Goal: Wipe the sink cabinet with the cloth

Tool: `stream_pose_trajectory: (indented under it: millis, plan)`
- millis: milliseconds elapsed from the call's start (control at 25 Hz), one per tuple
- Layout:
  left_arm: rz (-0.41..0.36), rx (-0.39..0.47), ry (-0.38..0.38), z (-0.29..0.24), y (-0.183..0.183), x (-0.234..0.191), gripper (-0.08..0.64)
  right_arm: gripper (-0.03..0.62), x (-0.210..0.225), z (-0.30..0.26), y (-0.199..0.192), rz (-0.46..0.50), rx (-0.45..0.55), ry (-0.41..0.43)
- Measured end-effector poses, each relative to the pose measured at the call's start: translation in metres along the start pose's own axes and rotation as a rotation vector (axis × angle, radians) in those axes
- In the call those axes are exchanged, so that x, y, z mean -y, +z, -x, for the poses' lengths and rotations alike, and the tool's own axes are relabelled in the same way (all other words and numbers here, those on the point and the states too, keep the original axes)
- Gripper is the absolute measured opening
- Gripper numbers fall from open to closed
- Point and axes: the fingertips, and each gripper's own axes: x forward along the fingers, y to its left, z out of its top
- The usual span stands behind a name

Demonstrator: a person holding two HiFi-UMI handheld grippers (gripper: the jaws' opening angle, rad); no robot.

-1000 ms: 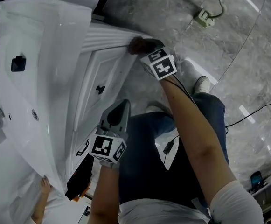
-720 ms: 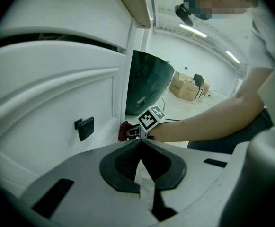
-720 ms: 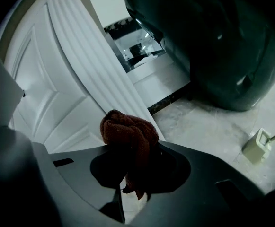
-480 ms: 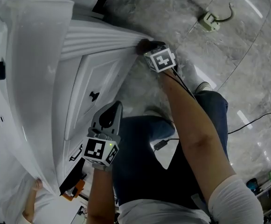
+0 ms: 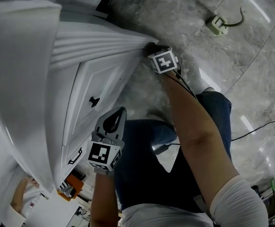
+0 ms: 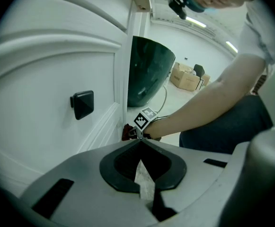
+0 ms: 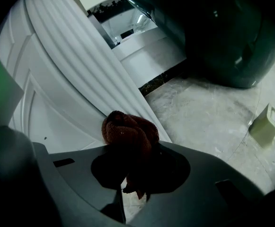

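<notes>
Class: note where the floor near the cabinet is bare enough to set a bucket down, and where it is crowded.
Bare floor lies between the cabinet corner and the power strip. Crowded: in front of the door, filled by the person's legs and left gripper.

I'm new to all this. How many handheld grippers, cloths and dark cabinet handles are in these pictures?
Grippers: 2 (left gripper, right gripper)
Brown cloth: 1
Dark handles on the white cabinet: 2 (knob, bar pull)
Total: 5
</notes>
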Motion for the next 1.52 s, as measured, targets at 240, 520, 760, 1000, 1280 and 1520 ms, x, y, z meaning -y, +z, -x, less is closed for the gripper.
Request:
stream_pose_trajectory:
  millis: [240, 520, 760, 1000, 1280, 1520]
  plan:
    - [0.024, -0.014, -0.020, 0.013, -0.009, 0.005, 0.011, 0.072, -0.026, -0.004, -0.018, -0.012, -0.031, 0.044]
    - [0.037, -0.004, -0.004, 0.041, -0.017, -0.002, 0.011, 0.072, -0.092, -0.018, -0.064, 0.049, -0.141, 0.115]
    - [0.057, -0.007, 0.007, 0.060, -0.033, -0.004, 0.011, 0.072, -0.161, -0.028, -0.108, 0.092, -0.223, 0.195]
    - [0.084, -0.027, 0.015, 0.075, -0.052, -0.005, 0.011, 0.072, -0.218, -0.031, -0.135, 0.095, -0.262, 0.266]
    - [0.112, -0.027, 0.030, 0.086, -0.060, -0.009, 0.011, 0.072, -0.261, -0.033, -0.157, 0.147, -0.293, 0.350]
    - [0.148, -0.027, 0.038, 0.091, -0.064, -0.008, 0.011, 0.072, -0.272, -0.020, -0.149, 0.145, -0.283, 0.370]
